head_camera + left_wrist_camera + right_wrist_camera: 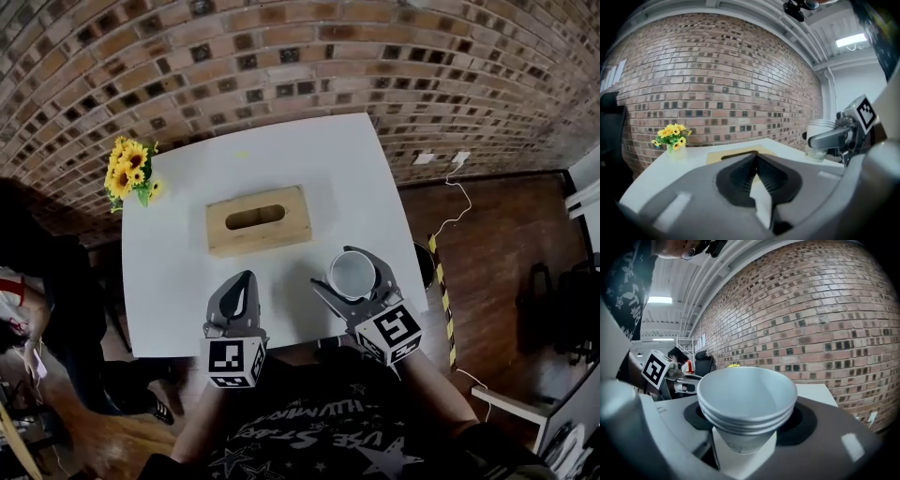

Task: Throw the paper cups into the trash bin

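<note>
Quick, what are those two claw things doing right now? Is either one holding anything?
Left gripper: jaws closed together, nothing held.
Right gripper: jaws closed on a stack of paper cups, held upright.

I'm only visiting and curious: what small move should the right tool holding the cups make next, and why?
Probably swing right, past the white table's edge: the right gripper's fingers grip a stack of paper cups above it, and a dark round container, likely the trash bin, stands on the floor beside that edge.
</note>
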Motion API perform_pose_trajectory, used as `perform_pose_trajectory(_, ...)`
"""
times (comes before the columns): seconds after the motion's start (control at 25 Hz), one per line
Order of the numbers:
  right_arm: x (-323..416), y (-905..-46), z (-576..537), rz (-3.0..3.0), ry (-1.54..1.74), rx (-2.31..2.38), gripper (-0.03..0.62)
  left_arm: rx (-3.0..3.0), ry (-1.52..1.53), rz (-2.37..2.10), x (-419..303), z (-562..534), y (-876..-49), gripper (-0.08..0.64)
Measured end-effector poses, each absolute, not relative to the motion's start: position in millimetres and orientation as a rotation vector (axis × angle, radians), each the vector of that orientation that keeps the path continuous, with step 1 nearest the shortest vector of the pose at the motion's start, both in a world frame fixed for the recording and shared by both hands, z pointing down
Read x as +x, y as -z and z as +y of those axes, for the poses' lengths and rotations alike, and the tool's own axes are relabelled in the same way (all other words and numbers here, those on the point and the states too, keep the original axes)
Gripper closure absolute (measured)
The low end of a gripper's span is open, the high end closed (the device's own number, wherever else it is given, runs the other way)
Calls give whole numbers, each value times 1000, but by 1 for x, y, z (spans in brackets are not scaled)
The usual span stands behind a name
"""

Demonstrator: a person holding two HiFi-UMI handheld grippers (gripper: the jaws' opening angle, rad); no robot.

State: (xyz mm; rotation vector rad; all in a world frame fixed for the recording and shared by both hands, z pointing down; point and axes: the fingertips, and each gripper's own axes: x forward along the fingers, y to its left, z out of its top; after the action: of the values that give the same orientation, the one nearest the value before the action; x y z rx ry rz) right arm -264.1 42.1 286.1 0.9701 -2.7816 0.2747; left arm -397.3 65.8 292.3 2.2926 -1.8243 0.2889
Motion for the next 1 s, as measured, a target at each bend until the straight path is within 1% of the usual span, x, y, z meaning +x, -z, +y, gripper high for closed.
perform_pose_trajectory(0.12, -234, -284, 39, -2771, -330, 986, 249, 2305, -306, -1823, -369, 65, -286, 555)
perform_pose_trajectory(0.32, -213, -288, 34, -2767, -407, 1020, 249, 2320, -315, -1807, -348, 68, -289, 555)
perform_pose_trajectory(0.56, -234, -287, 33, -2777, -372, 1068, 249, 2368, -308, -1733, -345, 66, -293, 555)
perform_pose_trajectory(0.76, -263, -270, 52, -2770, -342, 987, 249, 2386, -257, -1681, -350, 66, -285, 555)
perform_pose_trajectory(1.0, -248, -281, 59, -2693, -366, 1095, 247, 2411, -252, -1607, -354, 67, -292, 555)
